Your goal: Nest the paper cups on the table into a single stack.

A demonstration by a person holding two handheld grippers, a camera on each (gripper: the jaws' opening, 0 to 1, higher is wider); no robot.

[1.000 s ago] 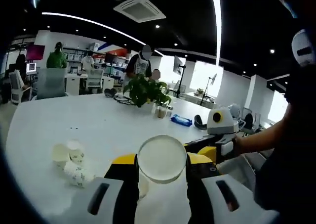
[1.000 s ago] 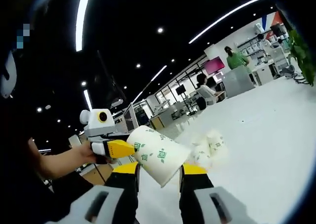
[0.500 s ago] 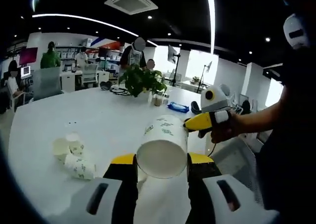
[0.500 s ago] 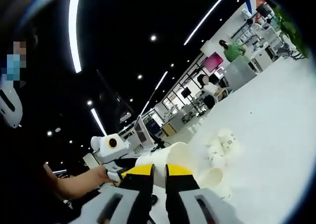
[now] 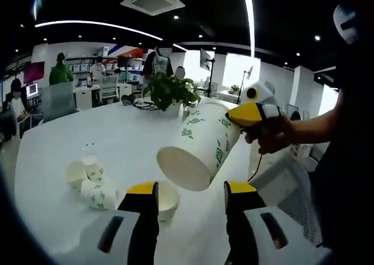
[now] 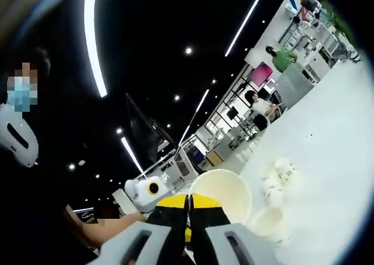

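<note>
White bench has loose cups waiting, so stacking has barely begun: right claw pinches one cup, left claw gapes wide.

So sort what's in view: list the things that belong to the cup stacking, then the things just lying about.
Job:
- white paper cup with green print, held by the right gripper
- upright white paper cup on the table
- cluster of loose paper cups
- left gripper

Lying about:
- green potted plant
- white round table
</note>
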